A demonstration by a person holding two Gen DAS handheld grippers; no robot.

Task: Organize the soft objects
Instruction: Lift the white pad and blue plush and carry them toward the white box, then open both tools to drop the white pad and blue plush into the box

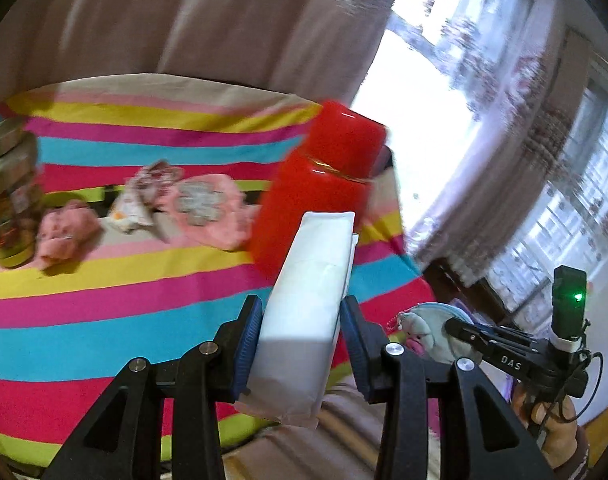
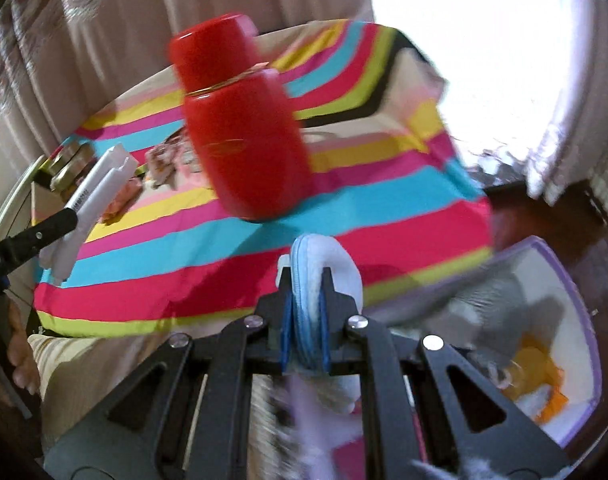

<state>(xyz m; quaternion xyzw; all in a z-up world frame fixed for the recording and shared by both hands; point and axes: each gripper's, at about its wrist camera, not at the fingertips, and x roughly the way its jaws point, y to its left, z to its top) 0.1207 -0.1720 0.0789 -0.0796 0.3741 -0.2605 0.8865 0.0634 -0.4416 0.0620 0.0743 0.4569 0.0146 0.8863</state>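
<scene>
My left gripper (image 1: pixel 302 312) is shut on a white tissue pack (image 1: pixel 310 276) and holds it above the near edge of the striped table; the pack also shows in the right wrist view (image 2: pixel 94 200). My right gripper (image 2: pixel 306 280) is shut on a light blue plush pouch (image 2: pixel 320 264), held above the table's front edge; the pouch also shows in the left wrist view (image 1: pixel 428 330). Several pink soft items (image 1: pixel 208 208) and a pink cloth (image 1: pixel 66 232) lie on the striped cloth (image 1: pixel 104 320) at the far side.
A red flask (image 1: pixel 324 176) stands upright on the table just beyond both grippers. A glass jar with a gold lid (image 1: pixel 8 192) stands at the far left. A purple-rimmed bin (image 2: pixel 556 344) with soft things sits low right. Curtains hang behind.
</scene>
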